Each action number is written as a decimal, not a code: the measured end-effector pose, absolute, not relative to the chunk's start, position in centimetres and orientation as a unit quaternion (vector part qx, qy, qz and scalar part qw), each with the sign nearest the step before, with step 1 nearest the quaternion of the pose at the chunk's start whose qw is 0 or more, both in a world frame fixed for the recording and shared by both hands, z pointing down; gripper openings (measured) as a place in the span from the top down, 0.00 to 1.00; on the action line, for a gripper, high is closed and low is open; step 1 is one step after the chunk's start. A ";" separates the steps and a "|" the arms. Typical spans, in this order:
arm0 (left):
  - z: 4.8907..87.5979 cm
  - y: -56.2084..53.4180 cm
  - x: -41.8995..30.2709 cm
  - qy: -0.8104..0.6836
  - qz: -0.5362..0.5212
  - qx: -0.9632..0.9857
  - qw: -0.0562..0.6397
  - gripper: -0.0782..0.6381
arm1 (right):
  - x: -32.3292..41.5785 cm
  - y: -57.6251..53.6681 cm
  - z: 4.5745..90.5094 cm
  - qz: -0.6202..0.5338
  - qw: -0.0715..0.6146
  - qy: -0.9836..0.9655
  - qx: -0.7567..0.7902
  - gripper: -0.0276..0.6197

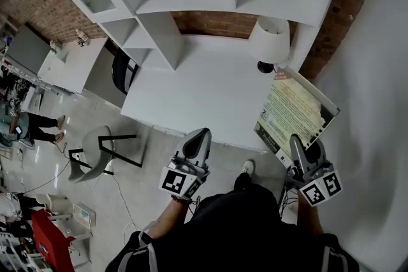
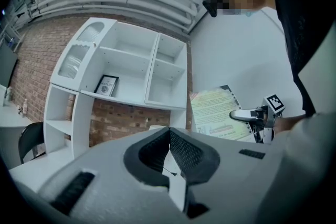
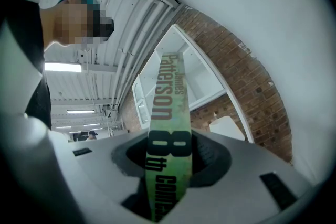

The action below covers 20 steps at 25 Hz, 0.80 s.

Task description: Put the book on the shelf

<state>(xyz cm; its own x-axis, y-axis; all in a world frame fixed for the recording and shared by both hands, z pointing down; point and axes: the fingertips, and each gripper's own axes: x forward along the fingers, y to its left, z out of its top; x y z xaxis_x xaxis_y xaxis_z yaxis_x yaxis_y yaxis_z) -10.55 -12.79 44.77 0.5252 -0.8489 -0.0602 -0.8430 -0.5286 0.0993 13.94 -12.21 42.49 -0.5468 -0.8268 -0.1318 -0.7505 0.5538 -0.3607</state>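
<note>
So far only the pick-up looks done: my right gripper (image 1: pixel 298 144) has its fingers clamped on the book (image 1: pixel 294 108), held in the air beside the lamp (image 1: pixel 269 40) at the right end of the tabletop (image 1: pixel 197 89), left gripper (image 1: pixel 199 137) fingers together and empty, and placing it on the shelf (image 1: pixel 191 6) remains

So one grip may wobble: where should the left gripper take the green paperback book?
Grip the green paperback book by the edge on the left gripper's side, coming from that side with jaws across its thickness. The right gripper clamps its near end at the spine and the cover faces up, so that edge is free. The left jaws are shut: open them first.
</note>
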 end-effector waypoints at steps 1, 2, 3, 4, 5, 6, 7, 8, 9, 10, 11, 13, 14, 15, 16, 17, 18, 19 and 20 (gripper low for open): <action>44.5 -13.9 -10.2 -0.485 -0.051 0.873 0.027 0.87 | 14.3 -13.2 42.3 -0.130 0.144 0.870 -0.454 0.71; 44.3 -14.9 -9.9 -0.486 -0.049 0.872 0.028 0.87 | 14.8 -14.2 42.1 -0.128 0.145 0.870 -0.454 0.71; 44.2 -15.9 -9.6 -0.488 -0.047 0.871 0.030 0.87 | 15.2 -15.2 41.8 -0.126 0.146 0.870 -0.454 0.71; 44.1 -16.7 -9.4 -0.490 -0.046 0.870 0.029 0.87 | 15.5 -16.0 41.5 -0.123 0.148 0.870 -0.454 0.71; 43.9 -17.3 -9.2 -0.491 -0.047 0.869 0.026 0.87 | 15.8 -16.6 41.2 -0.118 0.150 0.871 -0.453 0.71; 43.7 -17.8 -9.0 -0.492 -0.049 0.869 0.020 0.87 | 16.1 -17.2 40.8 -0.112 0.152 0.872 -0.451 0.71; 43.5 -18.3 -8.9 -0.494 -0.051 0.868 0.015 0.87 | 16.2 -17.8 40.5 -0.105 0.154 0.874 -0.450 0.71; 43.4 -18.8 -8.8 -0.497 -0.052 0.866 0.012 0.87 | 16.3 -18.3 40.2 -0.100 0.154 0.875 -0.448 0.71; 43.4 -19.3 -8.8 -0.500 -0.054 0.864 0.012 0.87 | 16.4 -18.8 39.9 -0.096 0.153 0.876 -0.448 0.71; 43.3 -19.7 -8.8 -0.503 -0.056 0.862 0.014 0.87 | 16.4 -19.3 39.6 -0.094 0.152 0.876 -0.448 0.71; 43.1 -20.1 -8.8 -0.505 -0.058 0.861 0.016 0.87 | 16.4 -19.7 39.3 -0.092 0.151 0.877 -0.447 0.71; 42.7 -21.0 -8.9 -0.505 -0.059 0.861 0.013 0.87 | 16.1 -20.4 38.4 -0.084 0.154 0.879 -0.444 0.71; 42.4 -21.5 -9.0 -0.505 -0.059 0.861 0.009 0.87 | 15.8 -20.8 37.9 -0.077 0.156 0.880 -0.442 0.71; 42.2 -22.0 -9.2 -0.504 -0.060 0.861 0.004 0.87 | 15.6 -21.2 37.4 -0.070 0.158 0.881 -0.440 0.71; 42.1 -22.4 -9.4 -0.504 -0.062 0.862 -0.002 0.87 | 15.3 -21.6 36.9 -0.063 0.160 0.882 -0.439 0.71; 41.9 -22.9 -9.6 -0.502 -0.065 0.862 -0.009 0.87 | 15.1 -22.0 36.3 -0.056 0.162 0.882 -0.439 0.71; 41.4 -23.3 -9.7 -0.500 -0.069 0.863 -0.017 0.87 | 14.8 -22.5 35.7 -0.050 0.164 0.882 -0.438 0.71; 40.8 -23.8 -9.7 -0.497 -0.075 0.864 -0.022 0.87 | 14.5 -22.9 35.1 -0.044 0.166 0.883 -0.437 0.71; 40.2 -24.2 -9.7 -0.495 -0.079 0.865 -0.026 0.87 | 14.2 -23.2 34.5 -0.036 0.166 0.884 -0.436 0.71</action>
<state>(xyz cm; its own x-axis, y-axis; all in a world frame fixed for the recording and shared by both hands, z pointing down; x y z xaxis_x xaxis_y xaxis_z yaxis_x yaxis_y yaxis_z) -9.70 -24.24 40.15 0.4964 -0.8526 -0.1632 -0.8609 -0.5076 0.0332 14.22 -23.24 34.48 -0.5639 -0.7832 -0.2621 -0.7589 0.6166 -0.2095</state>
